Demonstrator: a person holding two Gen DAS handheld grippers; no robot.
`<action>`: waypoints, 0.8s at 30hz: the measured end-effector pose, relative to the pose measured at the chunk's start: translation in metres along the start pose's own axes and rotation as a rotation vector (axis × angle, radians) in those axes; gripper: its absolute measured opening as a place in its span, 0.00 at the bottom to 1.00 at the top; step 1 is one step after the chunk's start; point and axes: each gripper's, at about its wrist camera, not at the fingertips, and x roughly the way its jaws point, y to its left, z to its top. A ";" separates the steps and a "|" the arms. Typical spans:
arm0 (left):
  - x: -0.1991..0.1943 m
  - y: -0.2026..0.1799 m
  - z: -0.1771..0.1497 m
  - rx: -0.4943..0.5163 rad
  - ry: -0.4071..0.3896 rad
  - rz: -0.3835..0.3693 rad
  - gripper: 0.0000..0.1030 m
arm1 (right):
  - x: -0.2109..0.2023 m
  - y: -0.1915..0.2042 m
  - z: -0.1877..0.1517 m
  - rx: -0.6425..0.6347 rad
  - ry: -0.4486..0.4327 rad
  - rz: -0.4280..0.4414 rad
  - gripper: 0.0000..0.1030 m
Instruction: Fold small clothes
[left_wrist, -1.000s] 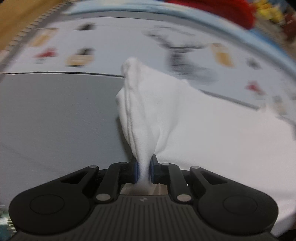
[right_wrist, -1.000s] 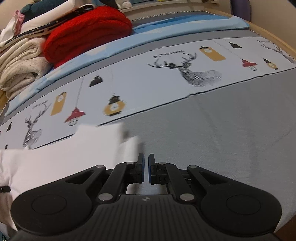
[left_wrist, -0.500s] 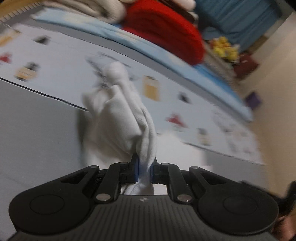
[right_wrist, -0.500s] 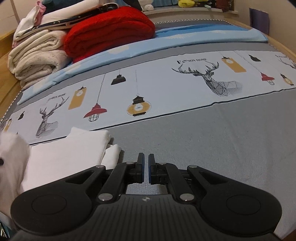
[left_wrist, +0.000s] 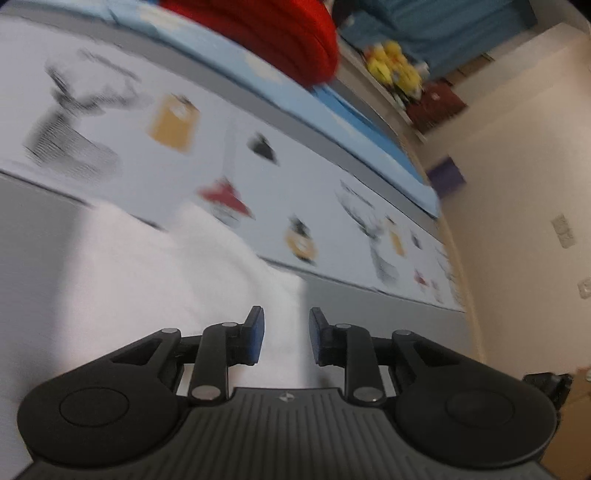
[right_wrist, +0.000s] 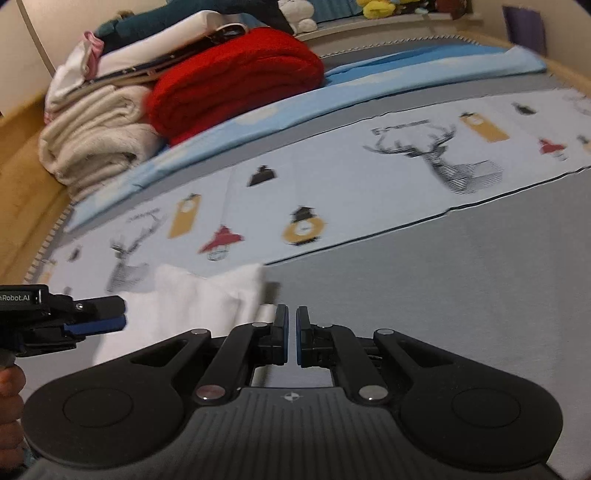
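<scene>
Grey bedding (right_wrist: 461, 295) with a printed band of deer and lanterns serves as the work surface; a red blanket (right_wrist: 236, 85) and cream towels (right_wrist: 96, 144) are stacked at the far edge, clear of the folding area.

White garment (left_wrist: 155, 280) lies flat on the grey area, its far edge touching the printed band. In the right wrist view it appears as a compact folded rectangle (right_wrist: 192, 310), which suggests at least one fold is complete.

Left gripper (left_wrist: 283, 334) is positioned low over the garment's right edge. Its jaws stand apart with nothing between them; the cloth rests beneath, not clamped. This posture fits a release after laying the fold.

Right gripper (right_wrist: 291, 336) sits just beside the garment's right edge, over bare bedding. Its jaws are nearly together, a narrow gap showing, and hold nothing. Judged as idle, kept out of the fold's path.
</scene>
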 end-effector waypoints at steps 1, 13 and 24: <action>-0.008 0.008 0.000 0.034 -0.013 0.045 0.27 | 0.004 0.004 0.001 0.011 0.006 0.029 0.03; -0.011 0.033 -0.058 0.375 0.227 0.117 0.47 | 0.097 0.060 0.002 0.106 0.177 0.055 0.31; 0.004 0.034 -0.052 0.420 0.250 0.122 0.47 | 0.082 0.060 0.005 0.052 0.025 -0.040 0.00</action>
